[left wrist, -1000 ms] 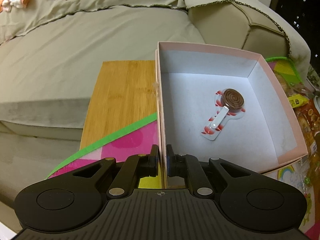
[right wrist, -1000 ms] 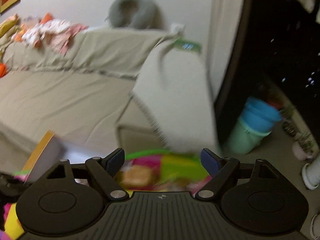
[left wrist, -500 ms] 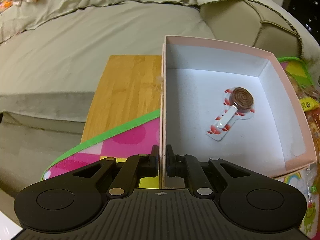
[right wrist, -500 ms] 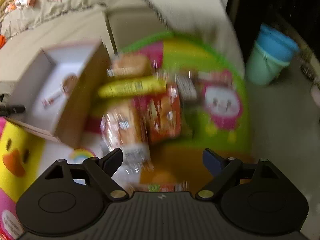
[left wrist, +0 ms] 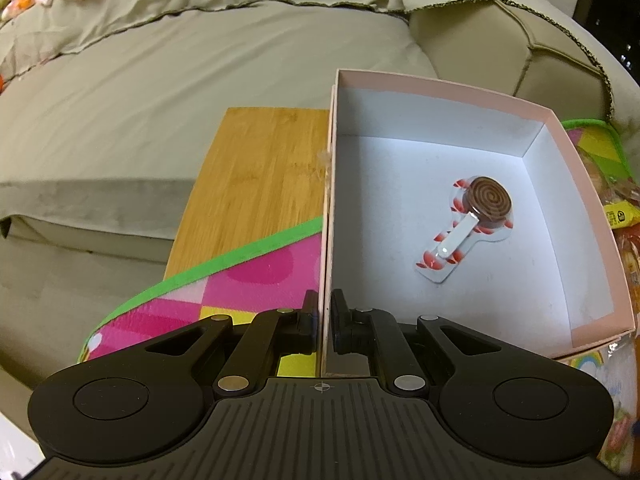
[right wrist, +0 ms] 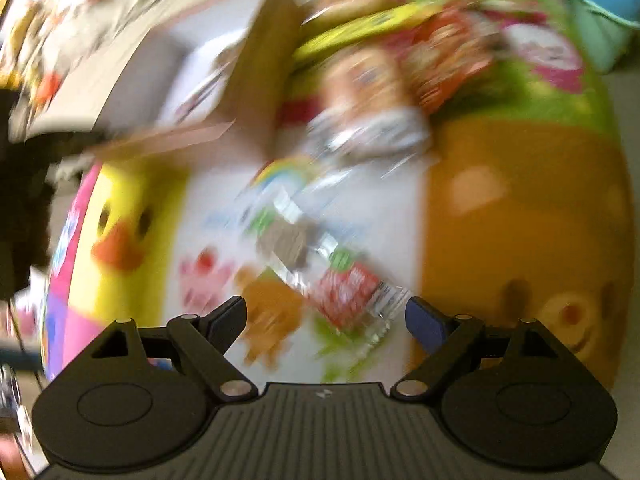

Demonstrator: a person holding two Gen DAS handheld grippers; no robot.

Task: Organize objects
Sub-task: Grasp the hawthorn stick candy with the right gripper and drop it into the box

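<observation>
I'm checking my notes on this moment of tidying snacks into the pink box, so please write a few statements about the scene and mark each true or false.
1. The left gripper is clamped on the side wall of the pink box. True.
2. The box holds several snack packets. False: only one wrapped swirl lollipop lies in it.
3. The right gripper is shut on a packet. False: its jaws stand wide apart, empty, above the clear-wrapped snack packet.
4. The box rests partly on a colourful play mat. True.
5. The right wrist view is sharp. False: it is motion-blurred.
</observation>
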